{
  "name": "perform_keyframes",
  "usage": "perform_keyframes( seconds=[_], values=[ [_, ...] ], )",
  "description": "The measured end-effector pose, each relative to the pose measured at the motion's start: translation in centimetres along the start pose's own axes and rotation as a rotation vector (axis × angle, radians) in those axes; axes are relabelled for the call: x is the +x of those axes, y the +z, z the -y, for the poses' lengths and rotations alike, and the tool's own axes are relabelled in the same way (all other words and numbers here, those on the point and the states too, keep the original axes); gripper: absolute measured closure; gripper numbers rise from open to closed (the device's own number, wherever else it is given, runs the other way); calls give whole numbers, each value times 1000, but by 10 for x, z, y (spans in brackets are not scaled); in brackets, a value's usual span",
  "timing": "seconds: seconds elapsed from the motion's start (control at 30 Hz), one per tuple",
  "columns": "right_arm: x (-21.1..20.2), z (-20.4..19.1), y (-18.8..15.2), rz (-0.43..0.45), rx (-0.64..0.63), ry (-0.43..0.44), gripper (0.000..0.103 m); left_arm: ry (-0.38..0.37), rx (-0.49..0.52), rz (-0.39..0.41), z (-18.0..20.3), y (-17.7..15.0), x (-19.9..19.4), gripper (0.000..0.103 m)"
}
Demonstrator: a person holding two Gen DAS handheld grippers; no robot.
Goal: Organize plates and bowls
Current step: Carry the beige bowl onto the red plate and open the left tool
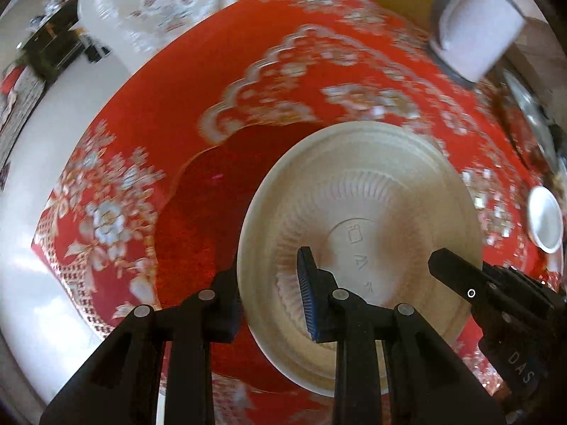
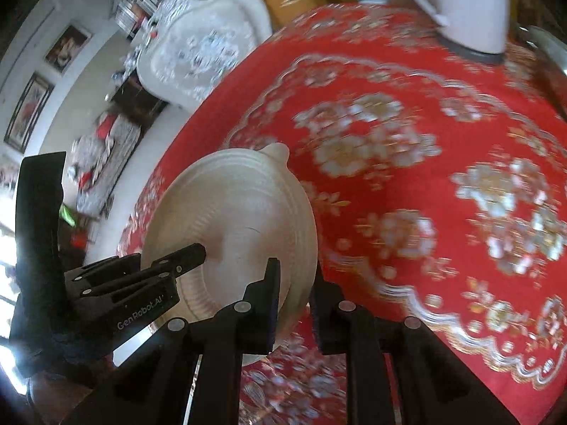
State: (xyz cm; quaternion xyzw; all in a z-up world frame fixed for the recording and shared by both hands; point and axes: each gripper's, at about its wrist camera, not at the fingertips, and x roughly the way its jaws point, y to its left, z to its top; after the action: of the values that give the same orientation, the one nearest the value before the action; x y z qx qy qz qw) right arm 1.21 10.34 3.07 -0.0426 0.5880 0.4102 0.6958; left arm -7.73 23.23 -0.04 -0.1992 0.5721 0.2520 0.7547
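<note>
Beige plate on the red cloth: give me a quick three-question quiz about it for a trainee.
1. True or false: only the left gripper grips the beige plate.
2. What covers the table? A) red floral cloth B) bare wood C) blue mat
3. Fill in: in the left wrist view, the small white dish lies to the plate's ____.
Key: 1 false, the right gripper clamps its rim too; 2 A; 3 right.
</note>
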Motion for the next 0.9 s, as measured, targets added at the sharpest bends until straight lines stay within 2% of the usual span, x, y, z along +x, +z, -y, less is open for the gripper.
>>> perform_keyframes(
  seconds=[0.17,0.4,0.53,0.57,0.6,0.63,0.7,0.9],
  values=[
    [30,-13,-1,-51,-17,-24,85,9,-16,-33,-20,-3,22,78],
    [42,-19,0,-66,-43,-85,84,6,4,-26,-20,-1,35,78],
    [43,-21,2,-66,-63,-126,77,24,21,-14,-18,5,42,76],
    [43,-22,3,-66,-67,-123,75,37,33,-8,-16,5,42,75],
    [42,-23,2,-63,-71,-123,73,39,41,-6,-16,5,41,67],
    [41,-24,3,-56,-83,-132,71,38,44,-6,-16,5,41,54],
    [38,-28,4,-44,-99,-152,62,38,36,9,-18,6,38,44],
    [14,-26,3,3,-98,-131,60,68,38,77,-22,10,18,44]
  ],
)
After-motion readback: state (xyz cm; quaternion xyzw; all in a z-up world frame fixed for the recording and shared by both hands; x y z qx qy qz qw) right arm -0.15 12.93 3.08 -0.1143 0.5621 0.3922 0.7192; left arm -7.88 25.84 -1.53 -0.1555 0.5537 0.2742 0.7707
